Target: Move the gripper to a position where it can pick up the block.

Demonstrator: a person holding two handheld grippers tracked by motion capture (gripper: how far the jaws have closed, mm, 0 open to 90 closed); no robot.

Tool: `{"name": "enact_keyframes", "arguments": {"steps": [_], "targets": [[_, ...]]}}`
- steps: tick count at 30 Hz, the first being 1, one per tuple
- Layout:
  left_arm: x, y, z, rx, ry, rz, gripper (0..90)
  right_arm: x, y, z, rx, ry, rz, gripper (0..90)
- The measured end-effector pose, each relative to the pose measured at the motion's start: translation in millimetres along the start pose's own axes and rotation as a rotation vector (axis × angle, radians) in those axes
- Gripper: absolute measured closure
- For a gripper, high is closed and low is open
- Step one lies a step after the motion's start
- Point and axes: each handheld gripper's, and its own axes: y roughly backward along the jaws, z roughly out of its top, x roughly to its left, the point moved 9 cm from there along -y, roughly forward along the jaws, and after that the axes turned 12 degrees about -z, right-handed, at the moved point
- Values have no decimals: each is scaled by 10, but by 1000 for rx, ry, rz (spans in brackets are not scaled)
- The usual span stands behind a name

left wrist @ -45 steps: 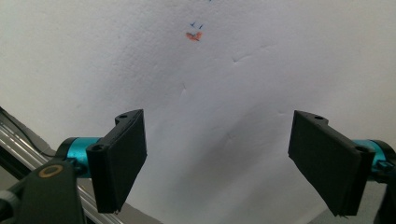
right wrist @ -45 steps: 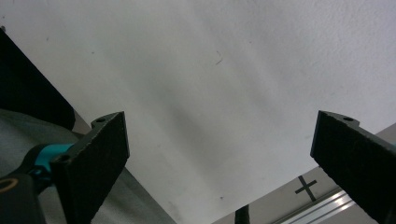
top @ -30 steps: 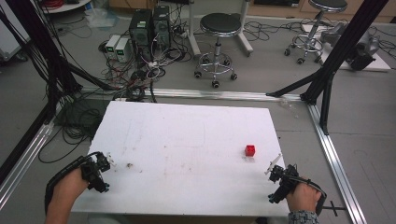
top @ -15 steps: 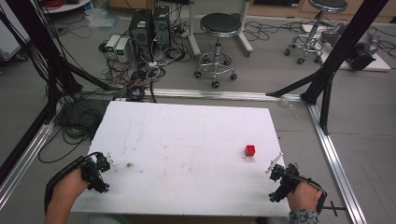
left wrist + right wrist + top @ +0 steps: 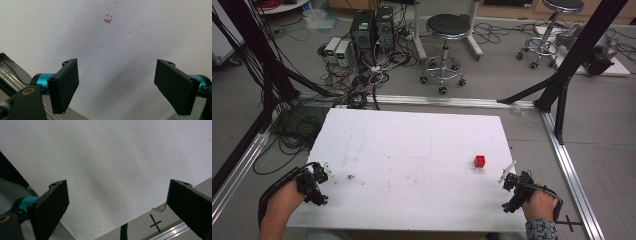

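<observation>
A small red block sits on the white table toward its right side. My right gripper hangs at the table's front right corner, a little nearer than the block, and stands open; its jaws frame bare white table with nothing between them. My left gripper rests at the front left corner, far from the block, also open, with nothing between its black jaws. An orange and blue smudge marks the table ahead of the left gripper.
Aluminium rails run along the table's right and back sides. Black frame posts stand at the back right. Behind the table are two stools, computer boxes and tangled cables on the floor.
</observation>
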Motion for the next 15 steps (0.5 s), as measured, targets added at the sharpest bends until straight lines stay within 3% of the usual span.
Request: {"name": "enact_keyframes", "arguments": {"steps": [10, 14, 15], "targets": [[4, 9, 2, 3, -8, -4, 203, -230, -48, 70, -13, 35, 4, 36], [3, 10, 0, -8, 1, -2, 204, -332, -57, 114, -12, 86, 21, 36], [8, 21, -5, 3, -8, -1, 204, -391, -54, 136, -6, 118, 21, 36]]}}
